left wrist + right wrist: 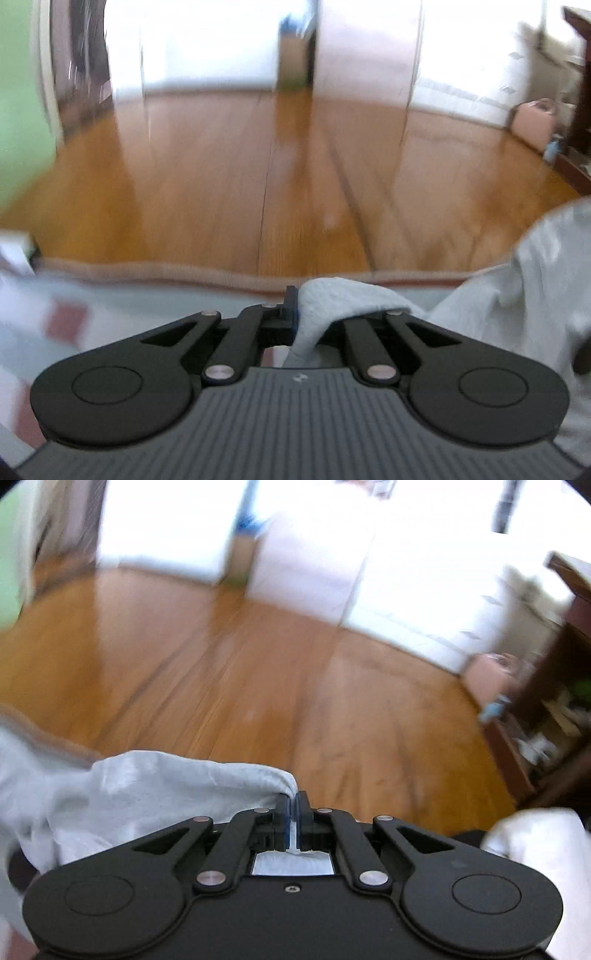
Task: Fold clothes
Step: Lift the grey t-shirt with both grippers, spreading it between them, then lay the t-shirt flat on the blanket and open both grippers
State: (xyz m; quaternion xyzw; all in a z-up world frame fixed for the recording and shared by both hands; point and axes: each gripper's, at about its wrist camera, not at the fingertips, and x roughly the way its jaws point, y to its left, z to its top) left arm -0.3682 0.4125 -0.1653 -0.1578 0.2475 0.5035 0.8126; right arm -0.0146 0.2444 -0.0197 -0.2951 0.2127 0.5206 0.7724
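Observation:
A light grey garment [517, 295] hangs between both grippers, lifted off the surface. My left gripper [297, 310] is shut on one edge of it; the cloth drapes over the right finger and hides it. In the right wrist view my right gripper [294, 805] is shut on another edge of the garment [147, 794], which spreads to the left of the fingers and pokes through between them. Both views are motion-blurred.
A wooden floor [258, 177] stretches ahead to white cabinets [332, 572]. A patterned cloth surface with a tan border [147, 273] lies below the left gripper. A dark wooden shelf [554, 701] and a pink bag [532, 118] stand at the right. A white cloth [535, 842] lies at lower right.

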